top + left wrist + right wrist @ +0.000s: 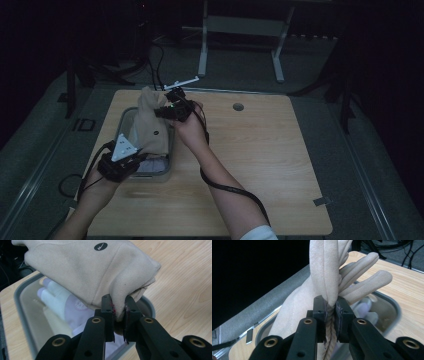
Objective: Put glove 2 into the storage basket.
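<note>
A beige suede glove (150, 122) hangs stretched over a grey bin (126, 116) at the table's left. My left gripper (131, 159) is shut on the glove's cuff end (120, 307) near the bin's front edge. My right gripper (167, 102) is shut on the glove's finger end (331, 290) above the bin's far side, with beige fingers (364, 282) splaying out past the jaws. A small black label (100, 246) marks the glove's back. Inside the bin lies a white glove (60, 305), partly hidden under the beige one.
The wooden table (260, 155) stretches wide to the right of the bin, with a round cable hole (238, 106) near its far edge. A white desk frame (240, 30) stands on the floor beyond. Cables trail from both grippers.
</note>
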A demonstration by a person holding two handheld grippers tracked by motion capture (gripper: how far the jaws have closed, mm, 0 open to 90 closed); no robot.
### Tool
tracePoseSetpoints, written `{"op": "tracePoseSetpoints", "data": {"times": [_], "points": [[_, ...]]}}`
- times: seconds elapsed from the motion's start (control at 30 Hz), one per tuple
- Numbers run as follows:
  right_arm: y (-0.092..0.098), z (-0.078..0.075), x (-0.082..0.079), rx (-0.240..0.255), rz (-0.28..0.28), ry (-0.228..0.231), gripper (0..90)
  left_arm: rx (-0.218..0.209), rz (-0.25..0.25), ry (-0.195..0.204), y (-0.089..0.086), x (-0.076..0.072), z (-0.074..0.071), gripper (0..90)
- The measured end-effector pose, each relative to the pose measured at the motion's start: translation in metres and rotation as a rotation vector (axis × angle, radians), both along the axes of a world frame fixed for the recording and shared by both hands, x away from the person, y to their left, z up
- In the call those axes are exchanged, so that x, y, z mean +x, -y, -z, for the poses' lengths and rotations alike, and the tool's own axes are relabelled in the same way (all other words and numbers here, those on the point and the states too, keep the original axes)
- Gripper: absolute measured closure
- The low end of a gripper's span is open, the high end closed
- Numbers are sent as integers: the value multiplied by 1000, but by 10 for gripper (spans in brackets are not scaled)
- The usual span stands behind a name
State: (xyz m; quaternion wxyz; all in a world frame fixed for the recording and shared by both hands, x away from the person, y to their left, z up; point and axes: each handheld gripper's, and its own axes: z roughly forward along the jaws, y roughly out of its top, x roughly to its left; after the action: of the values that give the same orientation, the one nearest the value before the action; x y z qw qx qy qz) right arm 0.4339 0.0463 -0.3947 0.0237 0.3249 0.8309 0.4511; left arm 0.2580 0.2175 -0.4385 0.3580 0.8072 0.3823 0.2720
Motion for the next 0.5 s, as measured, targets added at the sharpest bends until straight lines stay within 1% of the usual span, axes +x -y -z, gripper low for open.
{"op": "tracePoseSetpoints", "data": {"times": [0.13,0.2,0.27,0.3,0.37,0.43,0.5], "points": [[-14,3,1,-6,-20,-5,809,4,-24,-1,-13,-4,-1,821],[-20,6,1,-4,-25,-2,809,-9,-34,-2,-19,-6,-1,821],[-23,10,2,4,-32,-5,809,-22,-39,-20,-22,-4,2,821],[-24,14,3,-1,-30,-11,809,-28,-38,-37,-21,-3,6,820],[-24,27,7,-15,-25,-38,808,-23,-31,-69,-18,1,16,820],[-23,42,11,-45,-11,-64,809,-45,-19,-97,-15,5,25,820],[-20,57,14,-64,7,-93,809,-47,-15,-109,-12,7,32,820]]}}
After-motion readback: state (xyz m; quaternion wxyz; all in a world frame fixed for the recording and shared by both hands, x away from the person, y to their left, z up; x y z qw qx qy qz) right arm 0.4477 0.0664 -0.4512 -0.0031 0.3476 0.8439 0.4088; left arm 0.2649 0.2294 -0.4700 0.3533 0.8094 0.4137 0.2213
